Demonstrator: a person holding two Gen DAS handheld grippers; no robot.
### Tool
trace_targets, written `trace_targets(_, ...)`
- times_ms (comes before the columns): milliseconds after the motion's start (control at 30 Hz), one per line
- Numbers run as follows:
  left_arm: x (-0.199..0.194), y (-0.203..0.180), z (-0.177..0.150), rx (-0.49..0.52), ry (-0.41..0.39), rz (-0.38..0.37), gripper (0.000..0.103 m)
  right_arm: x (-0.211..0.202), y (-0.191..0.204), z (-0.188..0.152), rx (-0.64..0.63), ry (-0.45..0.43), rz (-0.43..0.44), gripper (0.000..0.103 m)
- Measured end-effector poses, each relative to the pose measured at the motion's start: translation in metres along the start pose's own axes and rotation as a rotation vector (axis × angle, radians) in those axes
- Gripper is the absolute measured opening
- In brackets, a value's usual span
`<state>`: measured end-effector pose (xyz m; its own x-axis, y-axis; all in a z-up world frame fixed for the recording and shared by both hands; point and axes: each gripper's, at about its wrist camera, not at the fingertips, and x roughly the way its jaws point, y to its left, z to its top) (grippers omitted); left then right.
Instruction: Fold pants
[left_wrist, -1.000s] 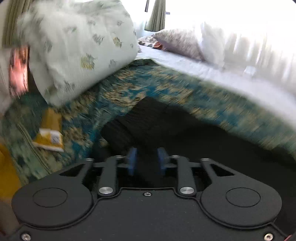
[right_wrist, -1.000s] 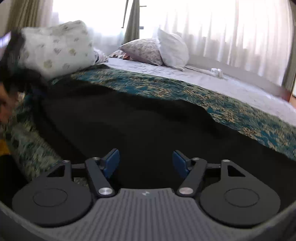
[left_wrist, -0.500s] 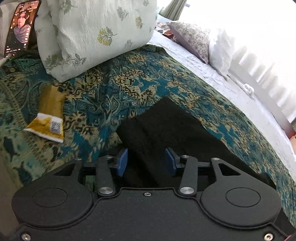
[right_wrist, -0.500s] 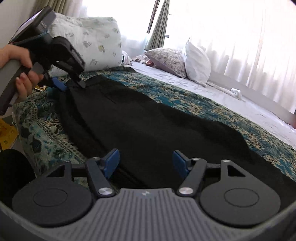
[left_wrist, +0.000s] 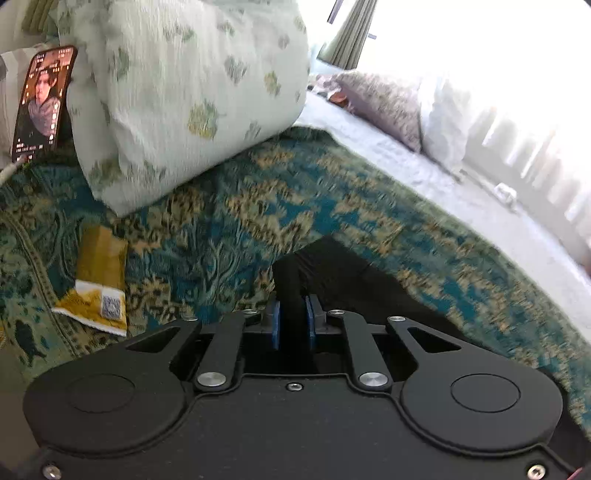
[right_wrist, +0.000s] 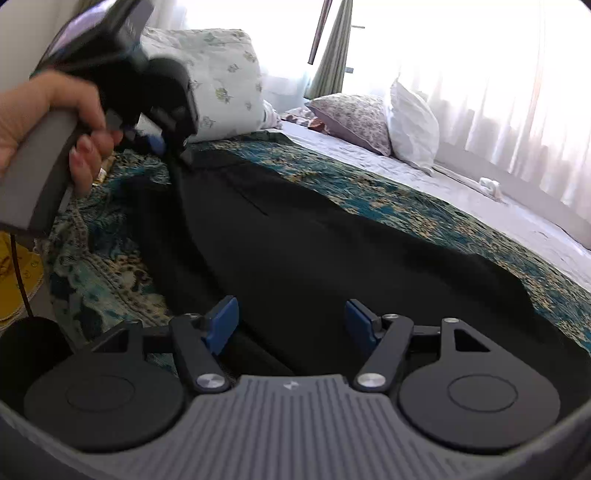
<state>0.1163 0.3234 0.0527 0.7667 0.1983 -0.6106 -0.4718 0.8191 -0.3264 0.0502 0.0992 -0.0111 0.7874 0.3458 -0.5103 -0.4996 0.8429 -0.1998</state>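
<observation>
Half a second back the left gripper (left_wrist: 293, 320) had its blue pads spread either side of the black pants (right_wrist: 332, 243); now those jaws are closing and a corner of the dark cloth is pinched between them, the pads pressing on it from both sides; in the right wrist view that same corner is drawn up off the spread into a small peak under the left gripper (right_wrist: 159, 142), with the person's hand (right_wrist: 48, 122) wrapped round its grey handle. Landmark for everything is the teal and gold bedspread (left_wrist: 221, 229); the pants lie stretched along it, the gripped corner at the end nearest the big floral pillow (left_wrist: 184, 92), the rest running away toward the right wrist camera; the right gripper (right_wrist: 291, 323) hangs over the near end of the pants, jaws wide apart, the cloth showing between the pads but not touched by them as far as this view tells. On the bedspread, left of the gripped corner, lies a yellow packet (left_wrist: 98, 280); the floral pillow sits on the bedspread's far edge, and a phone (left_wrist: 44, 101) with a lit screen stands propped beside that pillow; beyond the bedspread, on the white sheet (right_wrist: 461, 206), two more pillows (right_wrist: 373, 120) rest against the curtained window.
</observation>
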Motion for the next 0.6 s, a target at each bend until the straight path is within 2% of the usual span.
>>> trace_targets(133, -0.012, 0.002, 0.013, -0.023, -0.001, -0.028, 0.013, 0.0, 0.003, 0.0, 0.005, -0.007, 0.004, 0.077)
trace_targets(200, -0.016, 0.004, 0.015, -0.029, -0.004, -0.036, 0.013, 0.001, 0.004, -0.002, -0.003, -0.006, -0.043, 0.075)
trace_targets(233, -0.017, 0.004, 0.015, -0.023, -0.005, -0.033, 0.013, 0.002, 0.005, -0.004, -0.013, -0.003, -0.099, 0.067)
trace_targets(267, -0.017, 0.005, 0.014, -0.016, -0.006, -0.027, 0.013, 0.003, 0.006, -0.006, -0.028, 0.005, -0.148, 0.055)
trace_targets(300, -0.016, 0.006, 0.012, -0.012, -0.004, -0.019, 0.013, 0.003, 0.005, -0.009, -0.043, 0.014, -0.193, 0.049)
trace_targets(367, -0.016, 0.01, 0.007, -0.008, 0.007, -0.004, 0.013, -0.001, -0.001, -0.016, -0.045, 0.035, -0.233, 0.016)
trace_targets(467, -0.022, 0.017, -0.002, -0.021, 0.011, 0.005, 0.013, -0.017, -0.009, -0.022, -0.024, 0.038, -0.241, 0.01)
trace_targets(600, -0.031, 0.024, -0.013, -0.008, -0.002, 0.024, 0.013, -0.04, -0.012, -0.029, 0.0, 0.03, -0.25, 0.009)
